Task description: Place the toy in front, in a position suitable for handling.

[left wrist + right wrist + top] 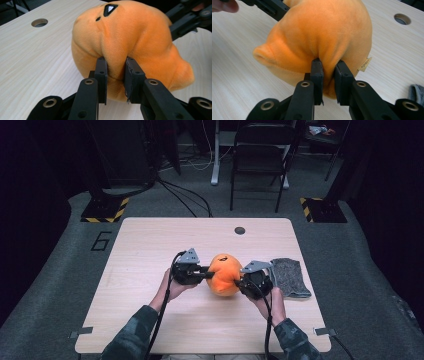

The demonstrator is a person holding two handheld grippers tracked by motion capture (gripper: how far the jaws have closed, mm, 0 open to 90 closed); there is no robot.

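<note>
While both grippers, left (116,75) and right (329,77), pinch folds of the orange plush toy (223,274) above the table's (150,245) middle, it looks light and squashy; grip deep folds.

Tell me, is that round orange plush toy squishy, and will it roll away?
The round orange plush toy is probably squishy: the left gripper and right gripper each pinch a fold of its fabric. It looks light. Being soft and lumpy, it would likely flop rather than roll.

Camouflage sleeves (131,334), black cabled hand-held grippers (206,274)
</note>
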